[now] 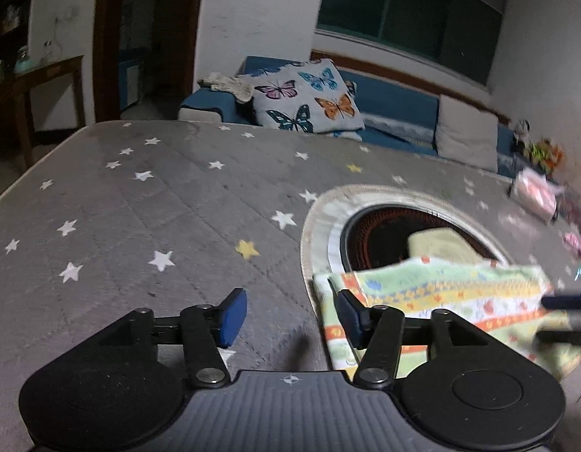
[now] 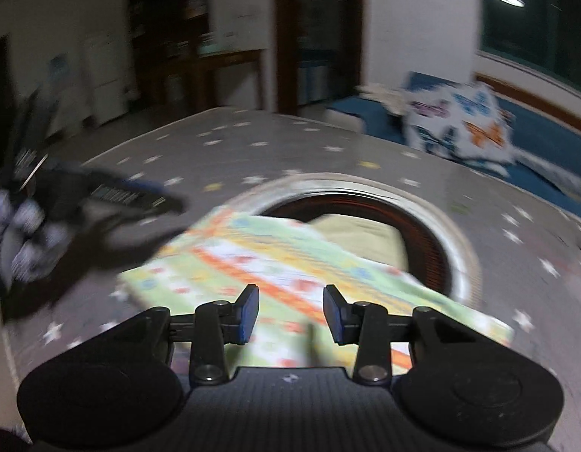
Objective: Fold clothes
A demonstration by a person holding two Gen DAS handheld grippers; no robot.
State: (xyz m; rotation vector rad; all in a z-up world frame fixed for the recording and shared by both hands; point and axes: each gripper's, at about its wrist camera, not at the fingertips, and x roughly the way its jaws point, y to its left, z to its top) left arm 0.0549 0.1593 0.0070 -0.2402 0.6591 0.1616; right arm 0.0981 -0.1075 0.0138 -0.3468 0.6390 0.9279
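A folded cloth (image 1: 441, 301) with green, yellow and orange stripes lies flat on the grey star-print table cover (image 1: 139, 207), its far edge over a round opening (image 1: 380, 226). My left gripper (image 1: 290, 316) stands open just left of the cloth, with only bare cover between its blue pads. In the right wrist view, which is blurred, the same cloth (image 2: 271, 263) lies under and beyond my right gripper (image 2: 291, 312); its jaws are apart and the pads press on nothing. The left gripper (image 2: 83, 218) shows as a dark blur at the left. A pale yellow cloth (image 2: 358, 233) sits inside the opening.
A blue sofa (image 1: 395, 105) with a butterfly cushion (image 1: 305, 98) runs behind the table. A dark wooden side table (image 1: 38, 86) stands at the far left. Pink packets (image 1: 535, 196) lie on the cover's right side. The cover's left half holds only stars.
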